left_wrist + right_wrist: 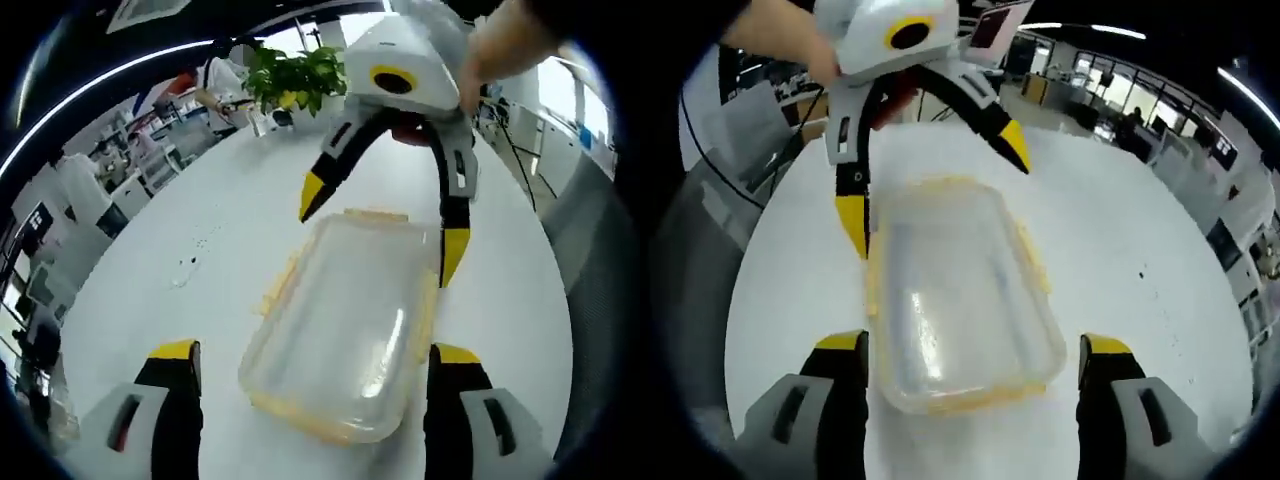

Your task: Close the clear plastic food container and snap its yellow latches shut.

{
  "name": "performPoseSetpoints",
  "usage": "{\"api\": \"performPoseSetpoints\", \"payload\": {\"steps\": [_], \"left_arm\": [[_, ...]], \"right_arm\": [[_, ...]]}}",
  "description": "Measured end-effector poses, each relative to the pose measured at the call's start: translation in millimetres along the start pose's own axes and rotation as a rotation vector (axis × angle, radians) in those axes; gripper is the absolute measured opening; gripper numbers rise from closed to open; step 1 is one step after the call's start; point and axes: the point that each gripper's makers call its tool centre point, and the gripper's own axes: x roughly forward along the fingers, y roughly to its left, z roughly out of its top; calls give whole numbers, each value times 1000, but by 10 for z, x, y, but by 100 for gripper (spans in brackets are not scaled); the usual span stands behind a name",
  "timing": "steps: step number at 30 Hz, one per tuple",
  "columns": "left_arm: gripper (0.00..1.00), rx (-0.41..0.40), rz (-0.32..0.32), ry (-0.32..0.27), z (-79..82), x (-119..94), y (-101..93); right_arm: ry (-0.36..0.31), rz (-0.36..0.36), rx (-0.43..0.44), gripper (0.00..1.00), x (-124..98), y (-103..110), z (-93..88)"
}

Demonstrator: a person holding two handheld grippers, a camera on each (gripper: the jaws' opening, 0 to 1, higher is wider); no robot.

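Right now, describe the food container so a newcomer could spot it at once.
Start at the big white round table. Near its middle, between the open left hand-held gripper and the open right hand-held gripper, lies the clear plastic container. It is a rounded rectangle with a see-through lid and yellow latches along its edges.

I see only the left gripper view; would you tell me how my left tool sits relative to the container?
Observer: In the right gripper view, the left tool is open, straddling the far end of the container.
Operator: What holds it?
Observer: A hand grips its body from behind.
Operator: And the right tool?
Observer: The right tool is open, flanking the near end, with white table showing between one tip and the container.
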Motion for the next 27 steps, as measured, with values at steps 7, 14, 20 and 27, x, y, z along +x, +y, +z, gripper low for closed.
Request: {"api": "performPoseSetpoints", "payload": {"steps": [7, 14, 20, 27], "left_arm": [[91, -167, 55, -32, -202, -74, -48], [98, -297, 117, -84, -266, -174, -46], [99, -364, 139, -127, -313, -244, -62], [99, -474, 182, -217, -268, -359, -21]], "right_arm": [[-173, -111, 154, 97, -100, -74, 32], [-288, -129, 281, 100, -170, 19, 57], [-335, -135, 371, 100, -192, 138, 67], [-340, -158, 408, 100, -279, 206, 31]]}}
